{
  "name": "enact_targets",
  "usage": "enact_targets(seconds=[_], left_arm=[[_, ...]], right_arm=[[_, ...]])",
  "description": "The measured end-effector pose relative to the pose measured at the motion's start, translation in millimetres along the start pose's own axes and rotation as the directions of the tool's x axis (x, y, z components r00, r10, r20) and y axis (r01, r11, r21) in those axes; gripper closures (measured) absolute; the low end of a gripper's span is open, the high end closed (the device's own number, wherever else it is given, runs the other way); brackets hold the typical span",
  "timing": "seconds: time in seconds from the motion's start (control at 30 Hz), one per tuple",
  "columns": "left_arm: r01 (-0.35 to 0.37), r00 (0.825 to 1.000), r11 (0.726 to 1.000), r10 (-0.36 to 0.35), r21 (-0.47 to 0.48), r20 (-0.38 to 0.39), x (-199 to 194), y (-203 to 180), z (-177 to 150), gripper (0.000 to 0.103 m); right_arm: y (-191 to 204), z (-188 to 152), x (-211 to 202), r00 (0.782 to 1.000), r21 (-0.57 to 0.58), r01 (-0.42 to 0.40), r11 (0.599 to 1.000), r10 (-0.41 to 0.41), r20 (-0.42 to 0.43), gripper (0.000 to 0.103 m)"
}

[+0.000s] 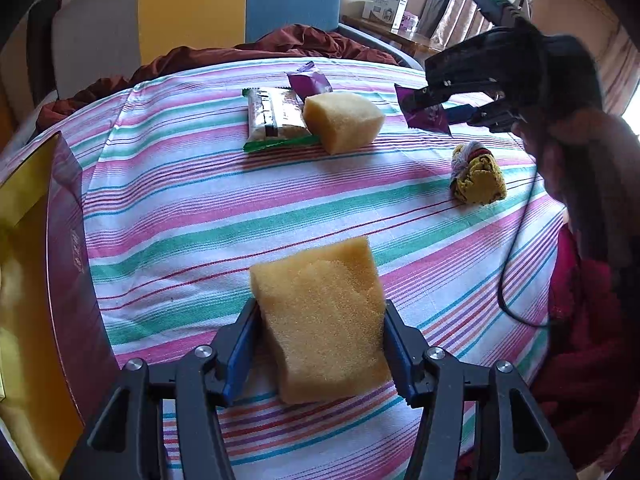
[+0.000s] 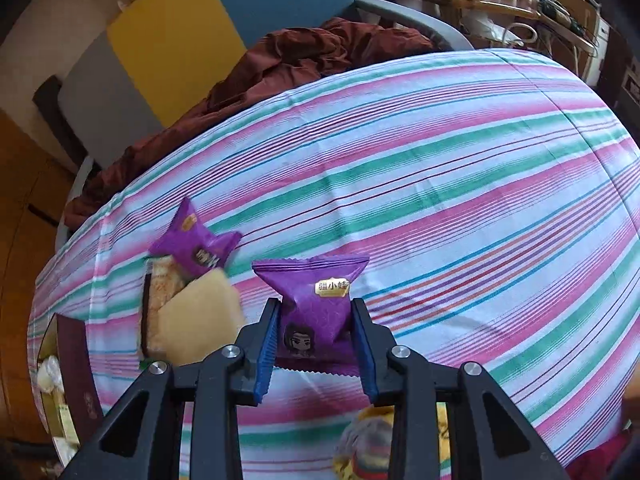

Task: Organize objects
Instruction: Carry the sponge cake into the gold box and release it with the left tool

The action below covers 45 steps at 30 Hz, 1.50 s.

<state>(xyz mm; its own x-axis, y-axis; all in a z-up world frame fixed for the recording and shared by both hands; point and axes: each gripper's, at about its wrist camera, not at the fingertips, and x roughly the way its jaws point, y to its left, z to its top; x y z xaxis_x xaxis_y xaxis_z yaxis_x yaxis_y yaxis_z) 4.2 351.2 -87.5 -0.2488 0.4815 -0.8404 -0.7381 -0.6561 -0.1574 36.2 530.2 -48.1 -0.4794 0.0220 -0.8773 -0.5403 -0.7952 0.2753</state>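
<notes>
The tidying looks partly done: the maroon cardboard box with a gold lining at the table's edge already holds a few pale wrapped items, while several things remain out on the striped pink, green and white tablecloth. Waiting there are a long brown snack bar in a green-edged wrapper, a second yellow foam sponge wedge touching it, another purple packet behind them, and a rolled bundle of mustard and grey socks well apart to the side. The left gripper is clamped on a yellow rectangular foam sponge block, blue pads pressing its two sides, raised over the cloth near the box. The right gripper squeezes a small purple foil snack packet with a cartoon face between its ribbed pads, seemingly lifted off the cloth. Both grippers point steeply downward, the right one beyond the left in the left wrist view, a dark cable trailing from it.
</notes>
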Motion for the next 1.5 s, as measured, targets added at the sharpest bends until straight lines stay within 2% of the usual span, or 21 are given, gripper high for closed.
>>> enact_targets(seconds=[0.2, 0.33, 0.5, 0.7, 0.87, 0.97, 1.07, 1.2, 1.3, 1.33, 1.43, 1.5], left_arm=[[-0.002, 1.0, 1.0, 0.002, 0.012, 0.01, -2.8, -3.5, -3.0, 0.044], [-0.007, 1.0, 1.0, 0.007, 0.007, 0.012, -9.8, -2.1, -10.0, 0.046], [-0.009, 1.0, 1.0, 0.008, 0.013, 0.025, -27.1, -0.8, -21.1, 0.047], [0.026, 0.997, 0.999, -0.029, 0.03, 0.077, -59.9, -3.5, -29.7, 0.047], [0.042, 0.989, 0.999, -0.039, -0.015, 0.139, -93.7, 14.0, -25.4, 0.047], [0.022, 0.985, 0.997, -0.008, -0.079, 0.173, -116.4, 44.5, -18.1, 0.047], [0.001, 0.985, 0.982, 0.031, -0.186, 0.168, -131.0, 91.7, -9.7, 0.046], [-0.058, 0.986, 0.942, 0.106, -0.33, 0.127, -137.9, 163.3, -0.2, 0.046], [-0.099, 0.986, 0.901, 0.146, -0.423, 0.08, -129.8, 214.4, 5.5, 0.046], [-0.107, 0.986, 0.879, 0.153, -0.465, 0.062, -125.5, 231.8, 6.3, 0.046], [-0.133, 0.985, 0.843, 0.172, -0.521, 0.027, -113.4, 265.4, 8.9, 0.046], [-0.157, 0.983, 0.84, 0.185, -0.519, 0.003, -104.8, 277.5, 11.3, 0.046]], right_arm=[[30.4, -46.4, -12.0, 0.995, -0.105, -0.086, 0.991, 0.081, -0.051, 0.069], [57.2, -76.1, -6.8, 0.992, -0.227, -0.092, 0.969, 0.068, -0.109, 0.069], [78.5, -84.5, 17.3, 0.988, -0.334, -0.07, 0.94, 0.018, -0.156, 0.069], [77.7, -84.2, 16.7, 0.988, -0.339, -0.073, 0.938, 0.022, -0.153, 0.069], [78.0, -84.5, 16.3, 0.989, -0.347, -0.067, 0.936, 0.016, -0.148, 0.069], [78.1, -84.3, 16.2, 0.989, -0.349, -0.064, 0.935, 0.013, -0.147, 0.069], [80.5, -84.4, 16.4, 0.99, -0.357, -0.057, 0.932, 0.006, -0.142, 0.069], [85.4, -85.3, 19.0, 0.99, -0.365, -0.05, 0.93, -0.001, -0.138, 0.069], [86.7, -87.3, 18.3, 0.991, -0.371, -0.045, 0.928, -0.006, -0.135, 0.069], [87.0, -86.9, 18.6, 0.991, -0.373, -0.044, 0.927, -0.007, -0.134, 0.069], [87.7, -86.6, 19.2, 0.991, -0.375, -0.043, 0.926, -0.009, -0.134, 0.069], [88.0, -86.5, 19.4, 0.991, -0.375, -0.042, 0.926, -0.01, -0.133, 0.069]])
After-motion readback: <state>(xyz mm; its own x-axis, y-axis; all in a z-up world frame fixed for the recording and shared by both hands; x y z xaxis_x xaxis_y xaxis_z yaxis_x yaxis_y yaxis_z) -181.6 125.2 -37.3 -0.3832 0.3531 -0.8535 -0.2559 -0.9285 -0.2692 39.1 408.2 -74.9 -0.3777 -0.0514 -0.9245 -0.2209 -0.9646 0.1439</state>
